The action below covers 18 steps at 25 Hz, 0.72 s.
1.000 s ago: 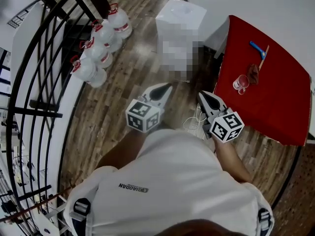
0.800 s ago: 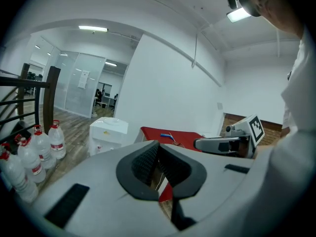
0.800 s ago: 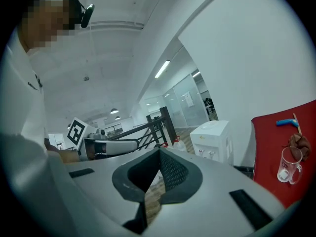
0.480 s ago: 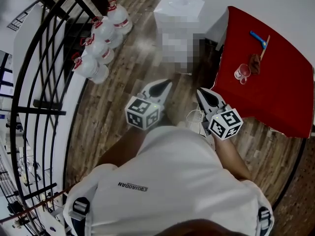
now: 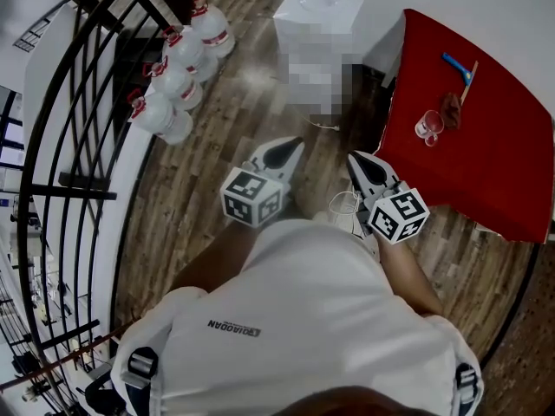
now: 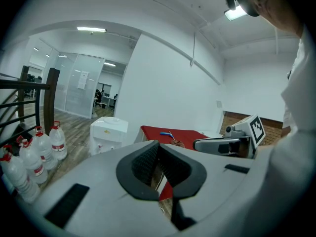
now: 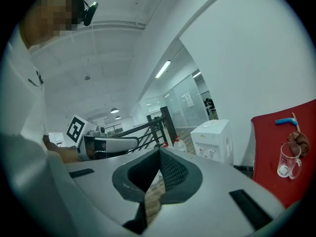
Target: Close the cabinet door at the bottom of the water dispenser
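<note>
We find the left gripper (image 5: 293,146) and the right gripper (image 5: 355,161) held side by side at the centre of the head view, close before the person's white shirt (image 5: 312,319). Each pair of jaws is closed tip to tip with nothing between them. The water dispenser (image 5: 316,16) stands at the upper middle of that view, well apart from both grippers. Its lower front, where the cabinet door sits, is covered in the head view and hidden behind the gripper bodies in both gripper views, so we cannot tell whether the door is ajar or flush. In our judgement this stance fits either an approach to an open door or a stand-off from one already closed. What comes next depends on a sight of that lower front, and we prescribe nothing beyond that. The dispenser is a white, boxy unit of smooth, plastic-looking panels with small taps on its face and no bottle on top. The gripper shells are pale grey and smooth, and the pads are black with a fine cross-hatched grip. The floor (image 5: 217,172) is glossy wood plank. Clear water bottles (image 5: 169,81) with red caps stand at upper left beside a black railing (image 5: 78,102). A table under a red cloth (image 5: 486,172) at right bears a clear glass cup (image 5: 427,126).
</note>
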Each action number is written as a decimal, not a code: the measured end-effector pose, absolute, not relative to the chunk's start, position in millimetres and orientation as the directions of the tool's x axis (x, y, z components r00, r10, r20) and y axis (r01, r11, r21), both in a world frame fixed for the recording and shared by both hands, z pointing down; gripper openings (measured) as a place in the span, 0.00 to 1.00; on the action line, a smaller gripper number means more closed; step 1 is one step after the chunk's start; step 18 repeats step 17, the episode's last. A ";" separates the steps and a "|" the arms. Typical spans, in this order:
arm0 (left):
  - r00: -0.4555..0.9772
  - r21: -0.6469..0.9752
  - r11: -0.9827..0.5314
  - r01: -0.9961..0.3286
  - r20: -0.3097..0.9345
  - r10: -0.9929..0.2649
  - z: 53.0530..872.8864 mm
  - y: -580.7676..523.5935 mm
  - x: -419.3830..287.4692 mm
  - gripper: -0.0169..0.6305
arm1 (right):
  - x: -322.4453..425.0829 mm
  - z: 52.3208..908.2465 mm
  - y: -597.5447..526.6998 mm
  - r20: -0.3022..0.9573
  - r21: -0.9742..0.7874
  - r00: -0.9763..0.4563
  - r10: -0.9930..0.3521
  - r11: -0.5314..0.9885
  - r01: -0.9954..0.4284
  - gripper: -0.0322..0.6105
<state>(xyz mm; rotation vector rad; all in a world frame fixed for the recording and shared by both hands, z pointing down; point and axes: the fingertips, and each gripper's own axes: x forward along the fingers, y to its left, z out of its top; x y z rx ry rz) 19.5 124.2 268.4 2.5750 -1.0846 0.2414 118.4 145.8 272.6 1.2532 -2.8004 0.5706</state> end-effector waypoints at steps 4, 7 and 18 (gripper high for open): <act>0.691 0.233 -0.652 -0.722 0.281 -0.666 268.0 123.7 17.8 0.02 | 115.9 272.5 144.3 0.165 -0.316 -0.682 -0.712 0.617 -0.721 0.08; 0.690 0.232 -0.650 -0.724 0.281 -0.667 267.1 124.3 15.7 0.02 | 114.0 271.5 144.3 0.164 -0.314 -0.683 -0.712 0.619 -0.720 0.08; 0.687 0.230 -0.648 -0.726 0.273 -0.673 264.0 127.0 10.1 0.02 | 108.6 269.2 147.0 0.161 -0.312 -0.685 -0.711 0.622 -0.718 0.08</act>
